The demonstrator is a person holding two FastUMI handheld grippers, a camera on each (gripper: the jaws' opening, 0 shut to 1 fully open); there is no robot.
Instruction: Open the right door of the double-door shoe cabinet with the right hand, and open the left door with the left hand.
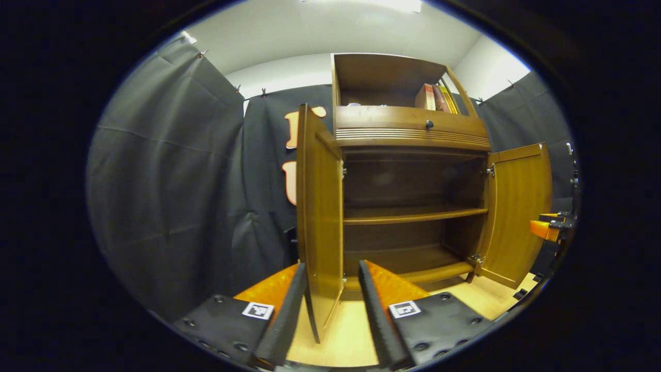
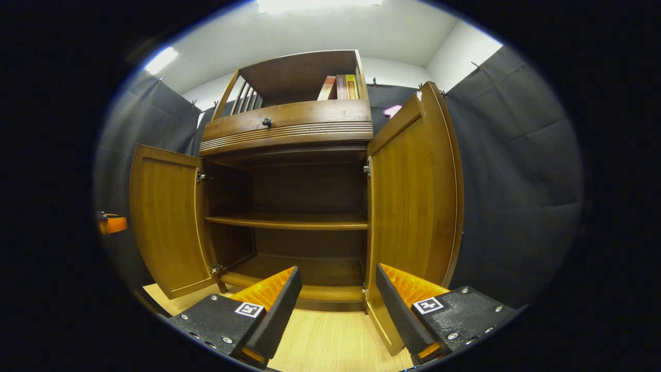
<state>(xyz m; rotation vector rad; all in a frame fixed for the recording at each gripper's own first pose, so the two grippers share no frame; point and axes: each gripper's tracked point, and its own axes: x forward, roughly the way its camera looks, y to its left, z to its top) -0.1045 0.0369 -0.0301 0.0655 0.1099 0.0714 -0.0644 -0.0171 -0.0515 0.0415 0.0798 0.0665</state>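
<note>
Both doors of the cabinet (image 2: pixel 289 134) stand wide open, so from where things lie now the task looks all but done.

In the left gripper view the left claw (image 1: pixel 333 274) has its fingers apart, and the left door (image 1: pixel 320 217) rises edge-on in the gap between them. The door's free edge sits closer to the left-hand finger, but I cannot tell whether either finger touches the wood. My guess is the claw sits astride the edge because that was the way to swing the door out; there is no pinch on it now. Far off at the right rim of that view the other claw shows small beside the right door (image 1: pixel 519 212).

In the right gripper view the right claw (image 2: pixel 338 281) is likewise spread. The right door (image 2: pixel 413 206) stands just behind its right-hand finger, open roughly square to the cabinet front; contact there is hidden too. The left door (image 2: pixel 165 227) hangs open on the far side.

Inside, a bare shelf (image 2: pixel 289 222) crosses the middle and the bottom board lies under it. Above sit a drawer with a dark knob (image 2: pixel 266 122) and a few books (image 2: pixel 341 87) in the top bay. The cabinet stands on a pale wooden floor (image 2: pixel 330 341).

What remains, I judge, is only to draw both claws clear without nudging the doors back.
</note>
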